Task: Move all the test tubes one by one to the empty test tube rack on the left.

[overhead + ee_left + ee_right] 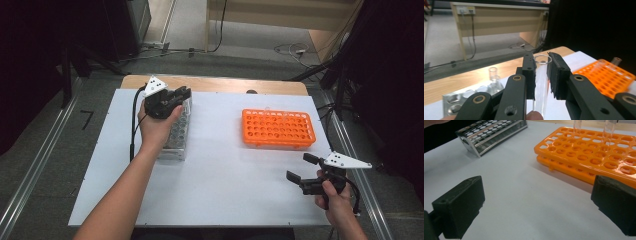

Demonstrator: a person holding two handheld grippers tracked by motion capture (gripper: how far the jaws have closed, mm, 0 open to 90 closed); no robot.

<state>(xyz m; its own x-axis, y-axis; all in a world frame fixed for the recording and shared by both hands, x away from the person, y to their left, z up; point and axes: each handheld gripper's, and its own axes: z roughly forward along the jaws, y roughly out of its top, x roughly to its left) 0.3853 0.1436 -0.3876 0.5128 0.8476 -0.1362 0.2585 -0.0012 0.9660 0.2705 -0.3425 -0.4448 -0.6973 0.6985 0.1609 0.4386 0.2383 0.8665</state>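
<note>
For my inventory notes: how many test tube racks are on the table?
2. A metal test tube rack stands at the table's left, under the left gripper, which holds a glass test tube. An orange plastic rack lies at the right.

Grey carpet floor (250, 62), white-covered worktop (225, 170) with wood edge, beige desk (499, 20) behind, loose cables (295, 49), dark surroundings

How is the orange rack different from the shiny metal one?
The orange rack is bright plastic and lies low and flat; the metal rack is silvery, taller and open-sided. The orange rack sits apart from both grippers, while the left gripper, shut on a clear test tube, is above the metal rack. Both have rows of round holes and hold glass tubes.
</note>
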